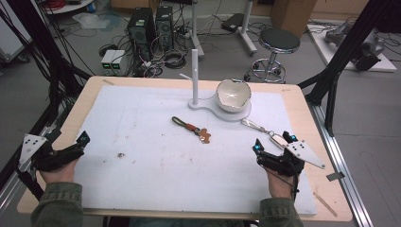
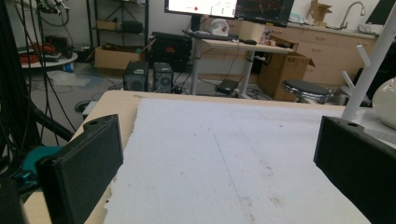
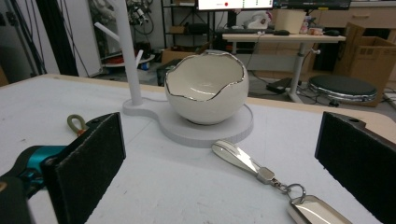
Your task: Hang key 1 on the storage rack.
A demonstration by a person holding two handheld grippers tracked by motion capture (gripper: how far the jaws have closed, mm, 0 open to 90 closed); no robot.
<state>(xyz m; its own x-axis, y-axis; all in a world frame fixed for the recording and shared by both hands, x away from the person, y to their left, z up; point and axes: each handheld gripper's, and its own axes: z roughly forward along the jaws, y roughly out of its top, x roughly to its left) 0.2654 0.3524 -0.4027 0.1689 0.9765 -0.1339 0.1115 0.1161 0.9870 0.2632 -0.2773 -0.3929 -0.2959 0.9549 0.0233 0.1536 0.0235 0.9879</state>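
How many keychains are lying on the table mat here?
2: a silver keychain just ahead of the right gripper, beside the stand's base, and an olive-looped keychain mid-mat, left of it.

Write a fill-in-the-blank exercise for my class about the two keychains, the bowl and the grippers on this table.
1. The eggshell-shaped bowl sits on the white ____ of the peg stand.
2. The silver keychain lies nearest the ____ gripper.
3. The jaws of the left gripper and the right gripper stand ____.
4. The green-looped keychain lies on the ____ mat.

Missing words: base; right; open; white

Bowl (image 1: 233, 95) on stand (image 1: 222, 112); keychain (image 1: 263, 130) in front
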